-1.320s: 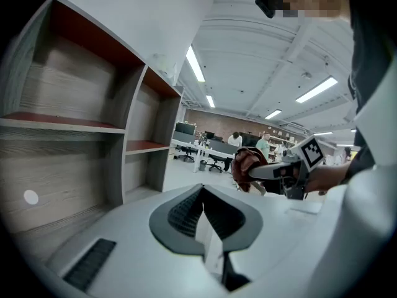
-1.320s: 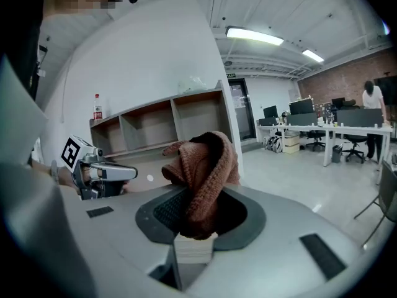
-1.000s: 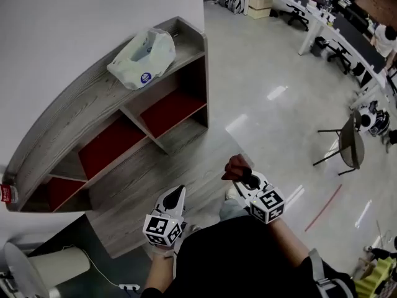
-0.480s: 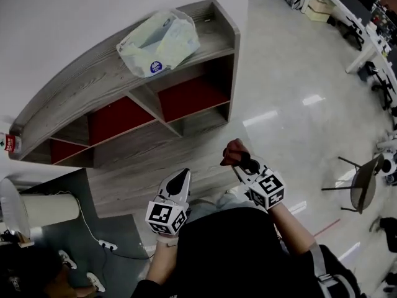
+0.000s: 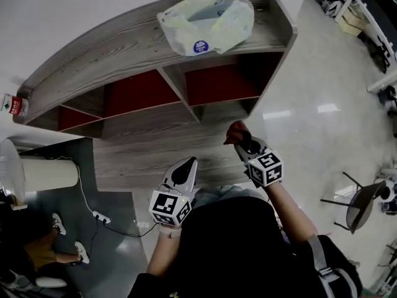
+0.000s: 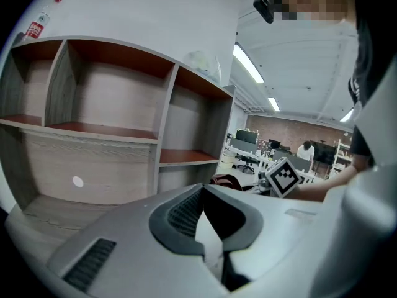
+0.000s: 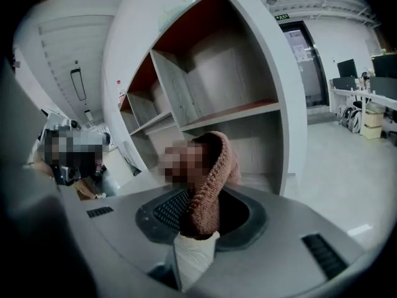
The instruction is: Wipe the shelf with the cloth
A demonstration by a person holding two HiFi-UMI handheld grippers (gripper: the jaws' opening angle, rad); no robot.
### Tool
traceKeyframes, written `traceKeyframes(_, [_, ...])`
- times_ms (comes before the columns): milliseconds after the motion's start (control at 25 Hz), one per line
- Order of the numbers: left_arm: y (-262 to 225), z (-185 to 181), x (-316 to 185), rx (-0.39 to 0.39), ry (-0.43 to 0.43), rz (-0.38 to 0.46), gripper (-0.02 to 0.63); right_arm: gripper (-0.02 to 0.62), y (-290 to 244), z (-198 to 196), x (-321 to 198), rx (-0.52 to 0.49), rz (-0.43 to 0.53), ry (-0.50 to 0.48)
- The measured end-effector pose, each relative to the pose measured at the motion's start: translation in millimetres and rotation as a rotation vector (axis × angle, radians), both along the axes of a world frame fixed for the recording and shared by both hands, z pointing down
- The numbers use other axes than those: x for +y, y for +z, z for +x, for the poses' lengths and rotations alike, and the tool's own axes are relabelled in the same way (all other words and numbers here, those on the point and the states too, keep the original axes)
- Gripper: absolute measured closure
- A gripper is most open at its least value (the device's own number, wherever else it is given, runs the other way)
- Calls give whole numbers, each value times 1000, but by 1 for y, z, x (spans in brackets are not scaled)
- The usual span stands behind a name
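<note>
Swung round to the left and moved in closer since a second ago, going by the head view. Now facing the shelf [image 5: 142, 61] much more square-on, top board stretched right across the upper frame instead of slanting off to a corner. Also picked up a new strip of floor at the left: white cylinder thing [image 5: 48, 174], power strip [image 5: 100, 216] on a cable, somebody's shoes [image 5: 80, 251]. Same grip on both sides as before.

Over to the cloth [image 7: 208, 179]: reddish-brown, chunky knit, bunched into a lump, with a white bit at the bottom. Sticking up out of the right gripper [image 5: 243, 143], held in the air just short of the shelf, out in front of the lower right compartment.

Right gripper clamped tight on that cloth, raised and pointed at the shelf. Left gripper [image 5: 188, 164] closed with nothing in it, lower and nearer the body, aimed at the wide bottom ledge. Elbows bent, both arms tucked in front of the black top [image 5: 229, 247]. Plastic bag [image 5: 208, 20] up on the shelf's top board, well away from both.
</note>
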State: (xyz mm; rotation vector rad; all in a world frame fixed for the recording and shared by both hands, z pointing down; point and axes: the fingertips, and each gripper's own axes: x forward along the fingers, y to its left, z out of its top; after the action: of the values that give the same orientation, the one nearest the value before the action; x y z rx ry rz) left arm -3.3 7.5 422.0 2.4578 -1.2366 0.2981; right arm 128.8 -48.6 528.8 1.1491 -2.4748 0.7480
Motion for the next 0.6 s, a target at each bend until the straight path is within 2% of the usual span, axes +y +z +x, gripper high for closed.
traceKeyframes(400, [18, -50, 7, -14, -61, -43, 598, 506, 82, -43, -54, 99, -92, -19])
traceKeyframes(600, [36, -72, 13, -4, -79, -84, 598, 503, 128, -64, -93, 156, -101, 2])
